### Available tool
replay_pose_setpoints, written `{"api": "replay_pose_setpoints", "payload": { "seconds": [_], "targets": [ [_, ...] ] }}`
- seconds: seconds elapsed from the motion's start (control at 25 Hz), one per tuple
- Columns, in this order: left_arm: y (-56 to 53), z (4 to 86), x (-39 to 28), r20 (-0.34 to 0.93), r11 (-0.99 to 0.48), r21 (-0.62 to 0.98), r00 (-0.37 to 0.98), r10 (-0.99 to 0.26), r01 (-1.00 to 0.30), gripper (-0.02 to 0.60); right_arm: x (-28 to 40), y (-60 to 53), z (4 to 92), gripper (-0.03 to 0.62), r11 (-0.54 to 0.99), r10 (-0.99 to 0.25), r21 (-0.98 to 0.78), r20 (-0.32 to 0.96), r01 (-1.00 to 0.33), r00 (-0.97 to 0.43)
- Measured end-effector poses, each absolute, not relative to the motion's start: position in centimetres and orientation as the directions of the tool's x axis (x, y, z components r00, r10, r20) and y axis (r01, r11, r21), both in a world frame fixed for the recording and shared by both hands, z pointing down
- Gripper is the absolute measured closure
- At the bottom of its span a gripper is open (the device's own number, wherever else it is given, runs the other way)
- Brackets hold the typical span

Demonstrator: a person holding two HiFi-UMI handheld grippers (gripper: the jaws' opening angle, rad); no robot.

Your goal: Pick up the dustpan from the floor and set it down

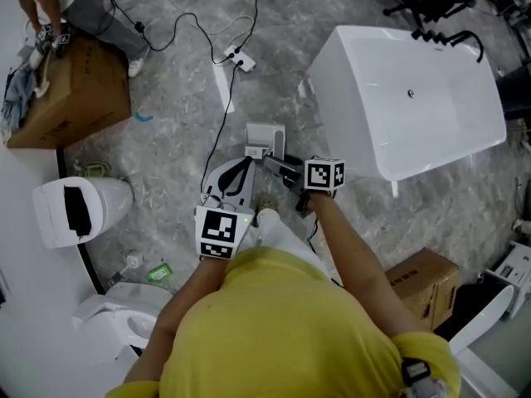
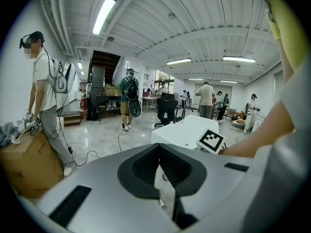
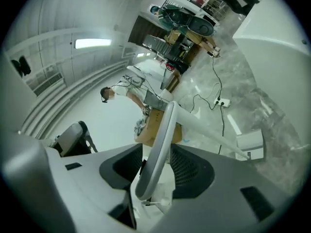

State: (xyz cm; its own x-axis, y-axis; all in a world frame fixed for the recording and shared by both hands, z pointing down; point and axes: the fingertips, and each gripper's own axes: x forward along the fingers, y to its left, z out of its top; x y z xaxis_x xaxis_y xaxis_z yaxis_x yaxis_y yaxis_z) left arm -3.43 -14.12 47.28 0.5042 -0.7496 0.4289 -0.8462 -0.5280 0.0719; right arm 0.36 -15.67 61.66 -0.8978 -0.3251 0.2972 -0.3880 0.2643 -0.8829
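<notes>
The grey-white dustpan sits low over the marble floor in front of me, and its long handle runs back to my right gripper. In the right gripper view the handle's pale loop lies between the jaws of the right gripper, which is shut on it; the pan shows at the stick's far end. My left gripper is just left of the handle and points at a level slant. In the left gripper view its housing hides the jaws, and only something pale shows in the dark recess.
A white bathtub stands to the right. A cardboard box with a person beside it is at the far left. Toilets line the left wall. A power strip and cables cross the floor ahead. Another box is at my right.
</notes>
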Motion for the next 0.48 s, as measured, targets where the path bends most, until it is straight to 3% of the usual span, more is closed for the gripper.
{"api": "replay_pose_setpoints", "payload": {
  "seconds": [0.12, 0.48],
  "targets": [
    [-13.9, 47.3, -3.7, 0.432, -0.522, 0.071, 0.498, -0.752, -0.85, 0.58, 0.2, -16.0, 61.6, 0.456, 0.277, -0.324, -0.873, 0.307, -0.4, -0.895],
    [-13.4, 47.1, -4.0, 0.416, -0.519, 0.068, 0.497, -0.762, -0.852, 0.58, -0.7, -14.9, 56.8, 0.439, 0.363, -0.307, -0.867, 0.235, -0.342, -0.922]
  ]
}}
